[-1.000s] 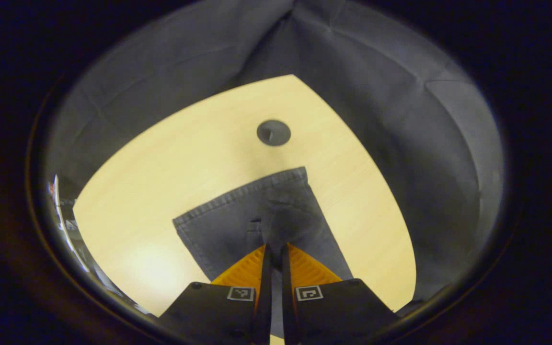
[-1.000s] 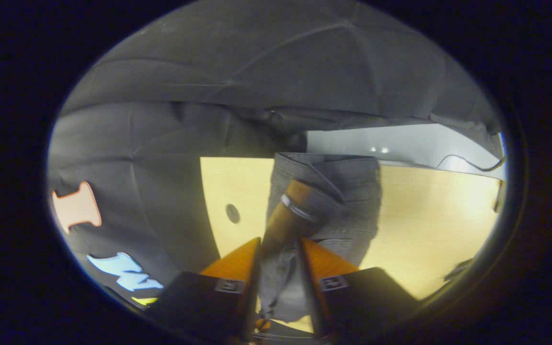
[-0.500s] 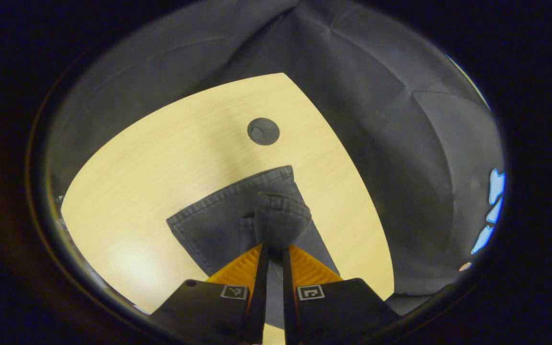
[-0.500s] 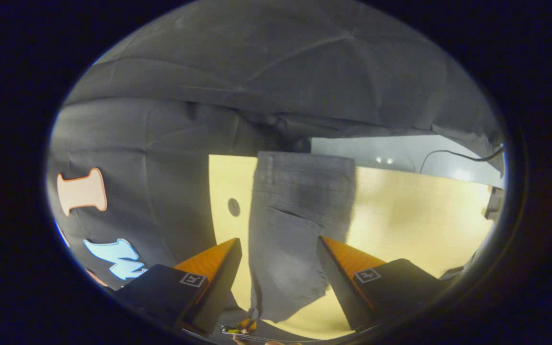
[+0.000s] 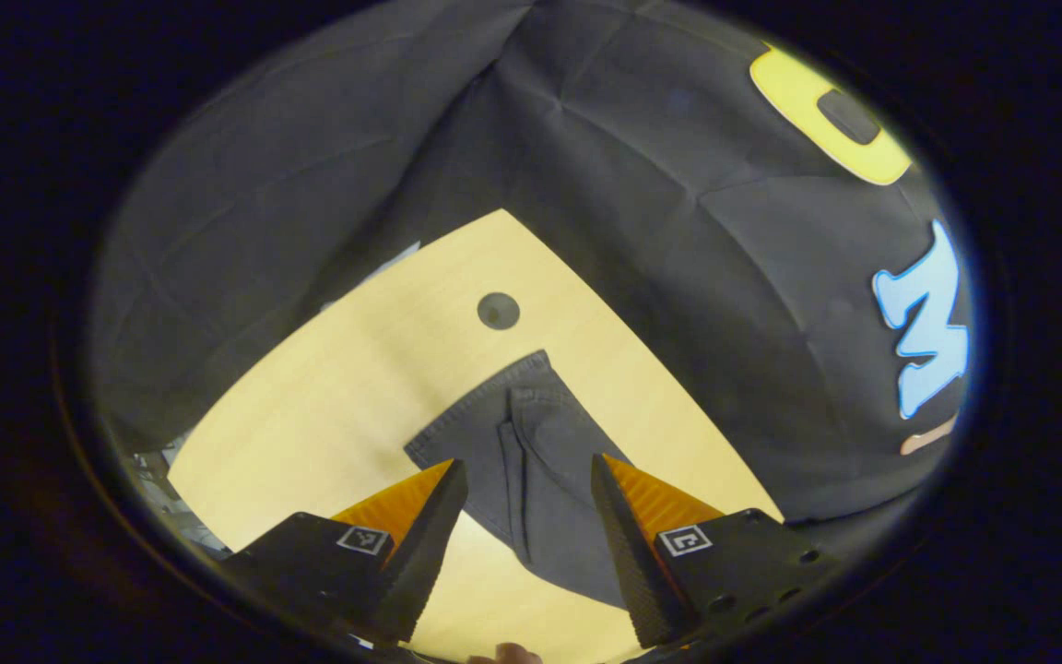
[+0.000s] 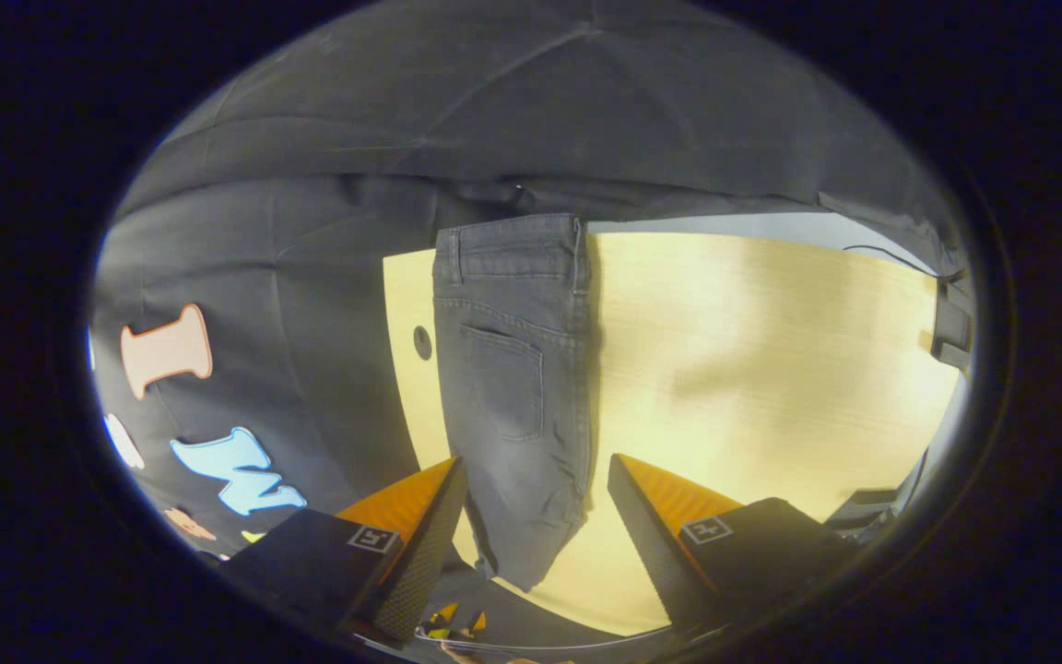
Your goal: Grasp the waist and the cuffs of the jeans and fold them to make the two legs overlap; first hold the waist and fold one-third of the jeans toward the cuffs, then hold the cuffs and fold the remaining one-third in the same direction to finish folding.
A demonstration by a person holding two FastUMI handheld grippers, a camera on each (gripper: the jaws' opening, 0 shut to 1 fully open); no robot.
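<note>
Dark grey jeans (image 6: pixel 513 369) lie flat along the left side of the light wooden table (image 6: pixel 752 350), legs overlapped. In the right gripper view the waistband (image 6: pixel 508 244) is at the far end and a back pocket (image 6: pixel 503 383) faces up. My right gripper (image 6: pixel 535 459) hovers open above the thigh part, touching nothing. In the left gripper view the cuffs (image 5: pixel 517 415) lie one on the other near the table corner, the upper one a little offset. My left gripper (image 5: pixel 525 463) stands open just above the jeans (image 5: pixel 540 498), holding nothing.
A round dark hole (image 5: pixel 499 311) sits in the table (image 5: pixel 328 406) just beyond the cuffs, and the same hole (image 6: pixel 421 342) lies left of the jeans. Black cloth walls close in the table edges. A thin cable (image 6: pixel 900 263) and a dark object (image 6: pixel 950 323) are at the far right.
Both grippers let go of the jeans: the right opened first, then the left dropped the cuff. Both have lifted back, and the jeans now lie flat.
</note>
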